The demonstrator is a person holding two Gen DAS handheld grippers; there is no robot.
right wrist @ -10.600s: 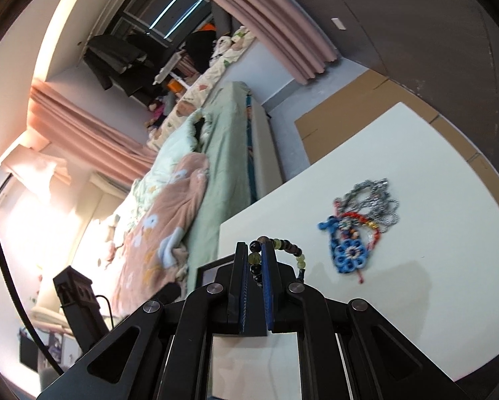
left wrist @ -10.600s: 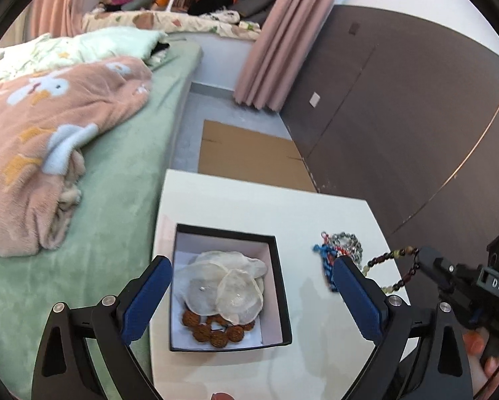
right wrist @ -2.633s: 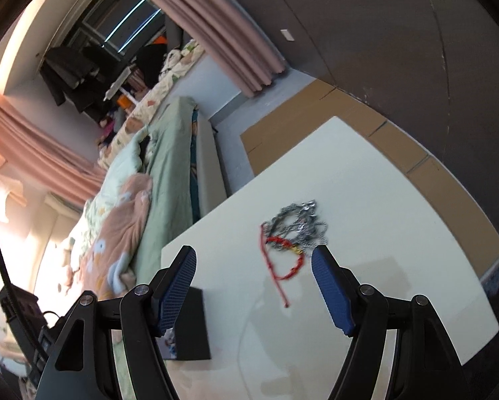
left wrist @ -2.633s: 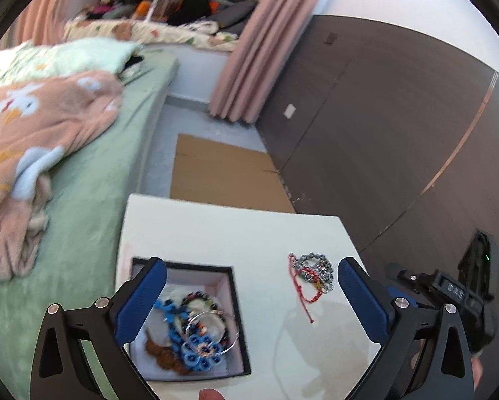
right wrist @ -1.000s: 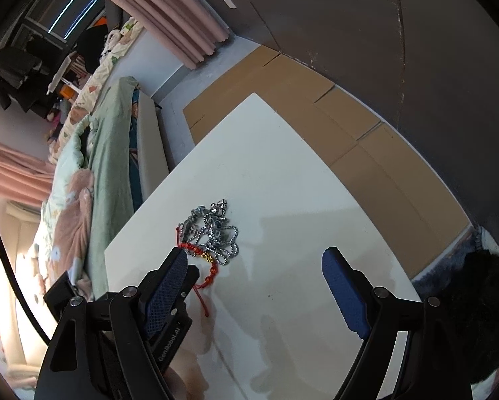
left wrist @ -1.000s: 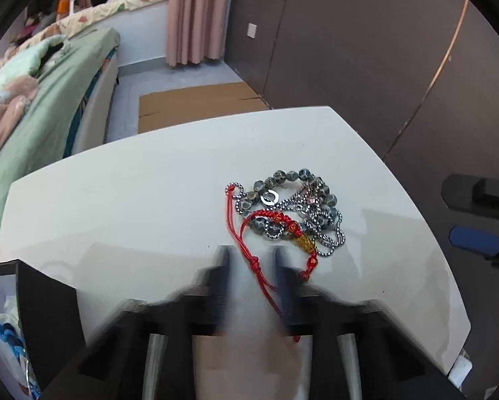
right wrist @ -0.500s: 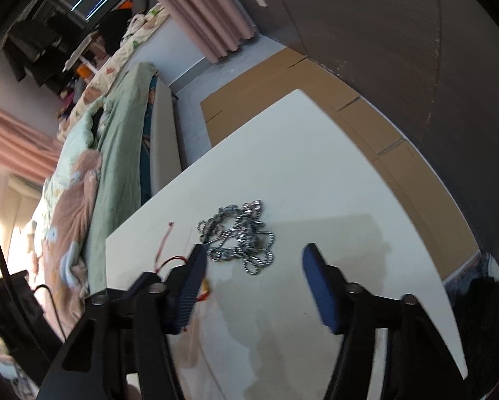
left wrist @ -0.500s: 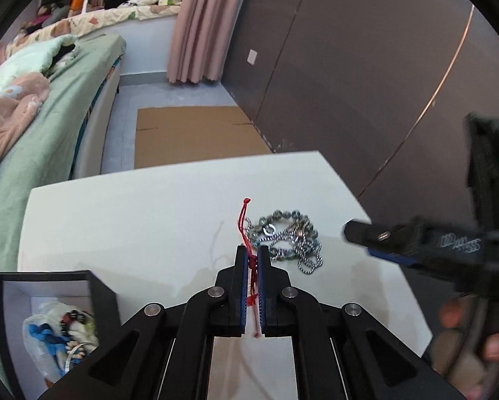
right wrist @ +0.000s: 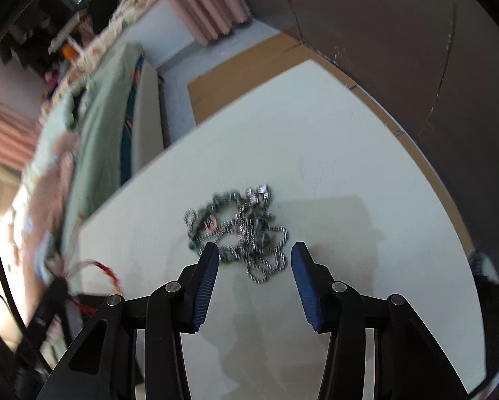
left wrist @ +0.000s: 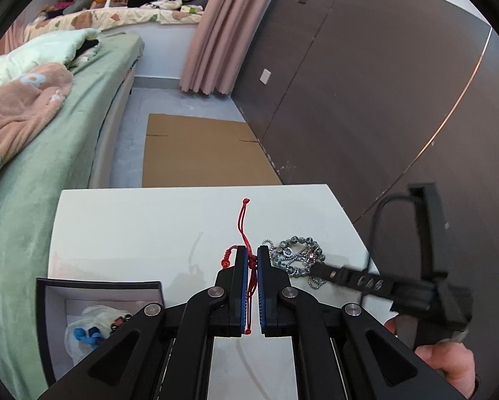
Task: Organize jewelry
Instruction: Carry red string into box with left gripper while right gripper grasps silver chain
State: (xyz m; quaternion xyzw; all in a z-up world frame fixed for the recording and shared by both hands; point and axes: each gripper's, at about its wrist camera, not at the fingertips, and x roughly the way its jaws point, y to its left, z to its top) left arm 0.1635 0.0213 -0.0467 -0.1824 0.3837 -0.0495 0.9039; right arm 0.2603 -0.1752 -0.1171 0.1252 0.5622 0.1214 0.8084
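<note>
My left gripper [left wrist: 252,253] is shut on a red string bracelet [left wrist: 245,230] and holds it above the white table [left wrist: 132,226]. The bracelet also shows blurred in the right wrist view [right wrist: 106,271]. A tangle of silver chains and grey beads [right wrist: 239,230] lies on the table, also seen in the left wrist view [left wrist: 296,260]. My right gripper [right wrist: 254,255] is open, its fingers straddling the near side of the tangle. A black jewelry box [left wrist: 96,306] at the lower left holds pale shell discs and blue and dark beads.
A green bed [left wrist: 49,153] with a pink blanket runs along the table's left side. Cardboard [left wrist: 199,153] lies on the floor beyond the table. A dark wall panel [left wrist: 366,100] stands to the right. The table's right edge [right wrist: 449,220] is near the tangle.
My left gripper has lifted the red bracelet off the tangle and drawn back toward the box side. My right gripper has moved in over the chain tangle, jaws narrower than before.
</note>
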